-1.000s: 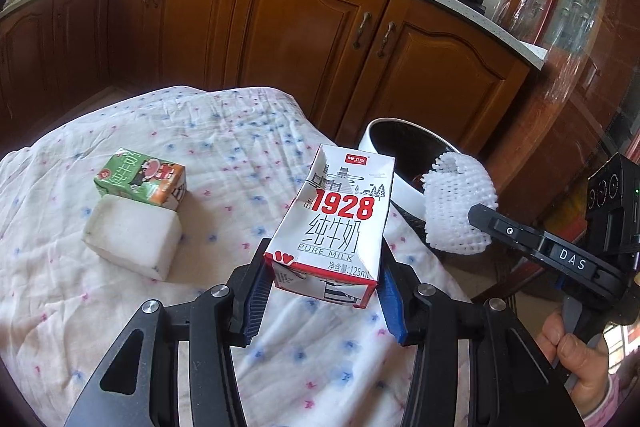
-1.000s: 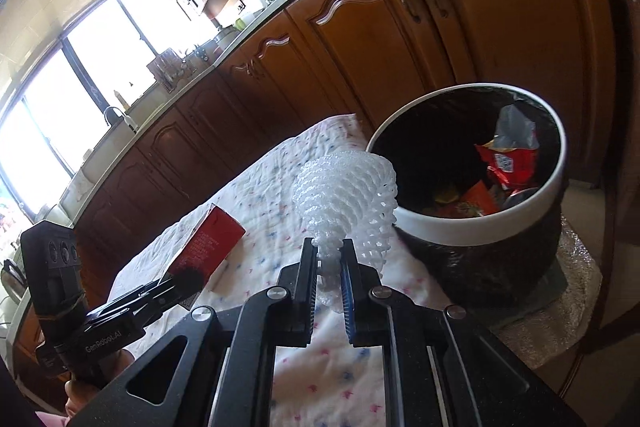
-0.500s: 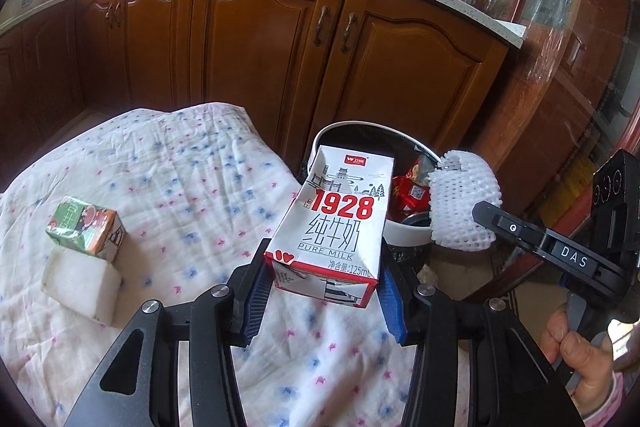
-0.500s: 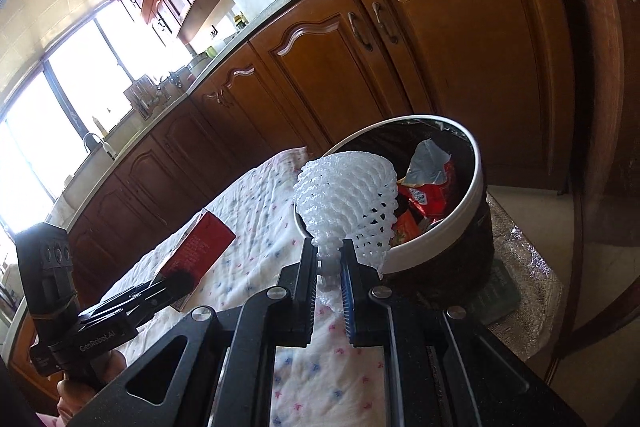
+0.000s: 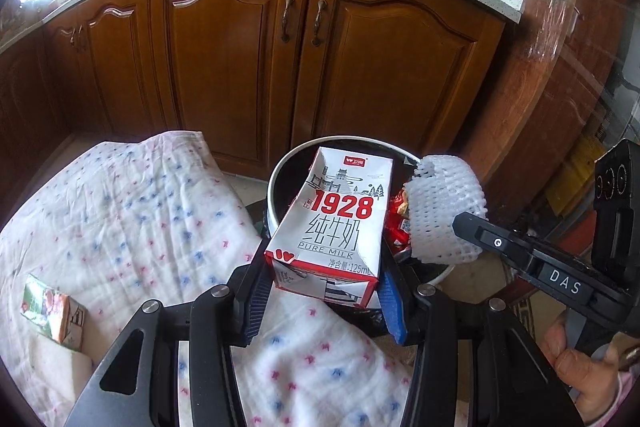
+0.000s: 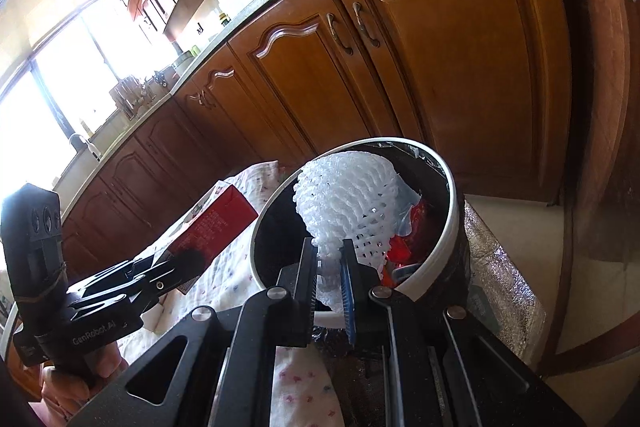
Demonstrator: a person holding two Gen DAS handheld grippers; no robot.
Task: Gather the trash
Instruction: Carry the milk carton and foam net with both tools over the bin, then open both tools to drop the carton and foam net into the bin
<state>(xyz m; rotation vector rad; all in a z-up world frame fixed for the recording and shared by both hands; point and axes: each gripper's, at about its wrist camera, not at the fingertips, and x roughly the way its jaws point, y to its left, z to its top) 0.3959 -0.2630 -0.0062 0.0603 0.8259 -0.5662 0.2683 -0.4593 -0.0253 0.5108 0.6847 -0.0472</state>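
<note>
My left gripper [image 5: 324, 301] is shut on a white and red 1928 milk carton [image 5: 334, 227] and holds it over the near rim of the round white-rimmed trash bin [image 5: 276, 187]. My right gripper [image 6: 329, 267] is shut on a white foam fruit net [image 6: 344, 203] and holds it above the bin [image 6: 450, 223], which has red wrappers inside. In the right wrist view the carton [image 6: 218, 223] and left gripper [image 6: 176, 263] sit left of the bin. In the left wrist view the net [image 5: 444, 211] hangs over the bin's right side.
A green drink box [image 5: 52, 311] and a white foam block [image 5: 60, 367] lie on the flowered cloth [image 5: 140, 211] at the left. Wooden kitchen cabinets [image 5: 240, 67] stand behind the bin. A foil mat [image 6: 504, 291] lies under the bin.
Both grippers have moved toward the bin with their loads. The carton and the net now sit over the bin's opening, and the green box and foam block have slid to the left edge.
</note>
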